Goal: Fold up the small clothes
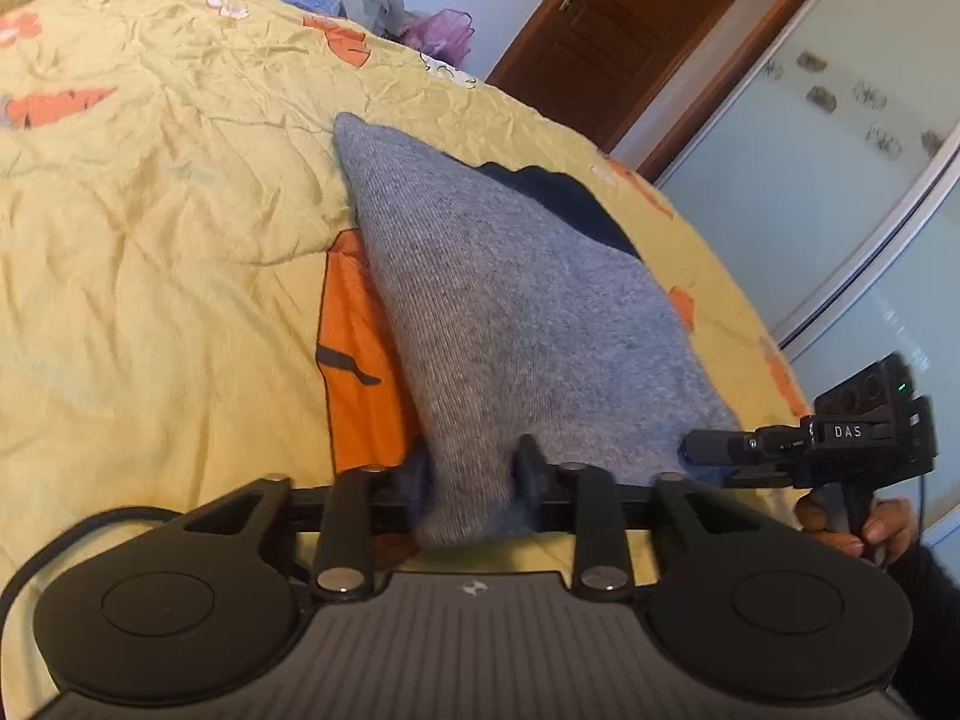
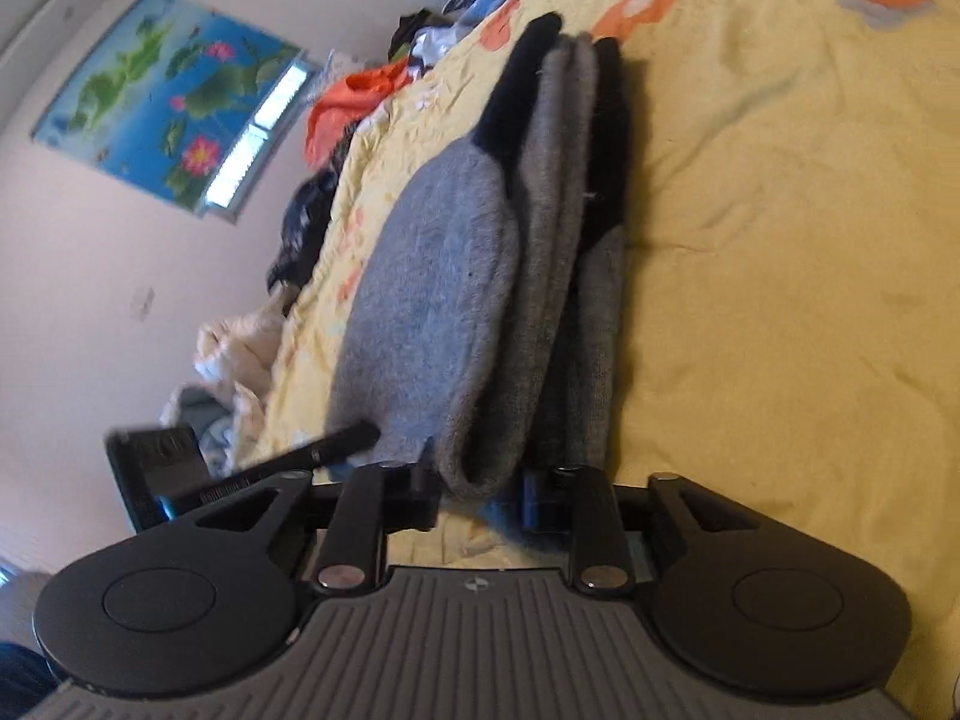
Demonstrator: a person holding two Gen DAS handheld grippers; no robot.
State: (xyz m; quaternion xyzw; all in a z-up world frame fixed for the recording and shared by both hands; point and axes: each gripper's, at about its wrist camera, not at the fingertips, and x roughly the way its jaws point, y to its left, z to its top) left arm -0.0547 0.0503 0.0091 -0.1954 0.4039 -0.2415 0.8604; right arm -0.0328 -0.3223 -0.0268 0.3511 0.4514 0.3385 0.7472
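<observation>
Soft cloth on the bed, hard plastic on the tools

The grey sock (image 1: 510,312) is fuzzy knit cloth, and its dark end (image 2: 516,102) looks like the same soft knit. The yellow bedspread (image 1: 150,228) is thin, matt cloth, all wrinkly, with flat orange patches on it. The left gripper (image 1: 474,468) and the right gripper (image 2: 480,495) are black matt plastic with little shiny metal pins, and each has a grey ribbed plastic body. The door (image 1: 606,18) is smooth brown wood with a slight shine. The sliding panel (image 1: 828,138) looks like smooth frosted glass. The flower picture (image 2: 162,96) on the wall looks glossy.
</observation>
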